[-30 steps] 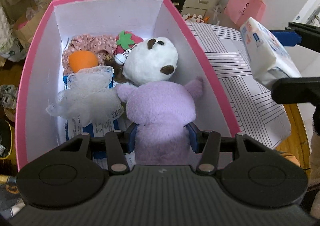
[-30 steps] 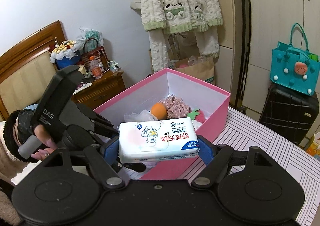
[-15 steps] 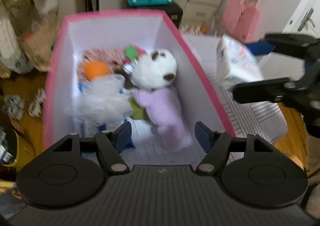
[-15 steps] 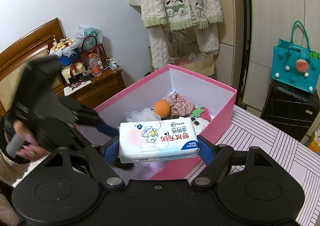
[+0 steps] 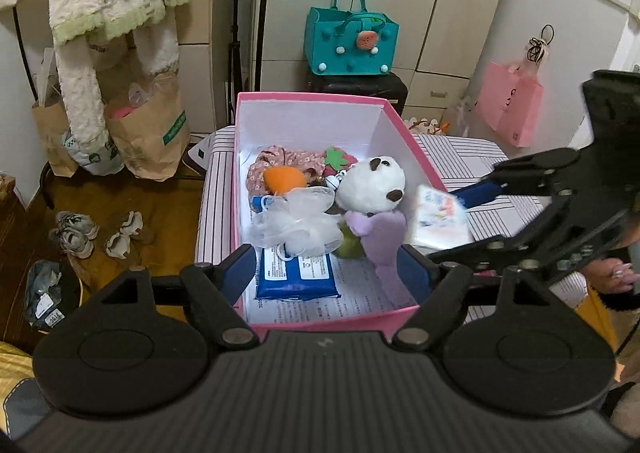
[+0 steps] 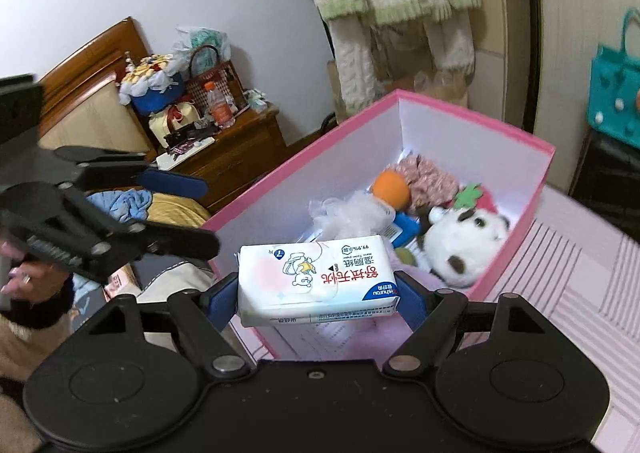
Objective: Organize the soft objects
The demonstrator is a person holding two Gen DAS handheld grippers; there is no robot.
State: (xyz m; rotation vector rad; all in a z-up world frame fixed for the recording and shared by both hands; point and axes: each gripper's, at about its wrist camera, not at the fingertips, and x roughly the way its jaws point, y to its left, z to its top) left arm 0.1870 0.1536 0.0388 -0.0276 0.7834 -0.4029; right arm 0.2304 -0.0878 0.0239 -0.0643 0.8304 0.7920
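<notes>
Tissue pack (image 6: 316, 281) clamped in R claw (image 6: 316, 295) over pink box (image 6: 532, 145) (panda plush (image 5: 372, 189) inside), L claw (image 5: 332, 267) apart.

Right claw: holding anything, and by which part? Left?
Right claw grips the white wipes pack across its two short ends. Left claw is open, holding nothing, above the pink box.

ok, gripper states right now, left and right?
Left gripper: open, holding nothing.
Right gripper: shut on the tissue pack, above the pink box.
</notes>
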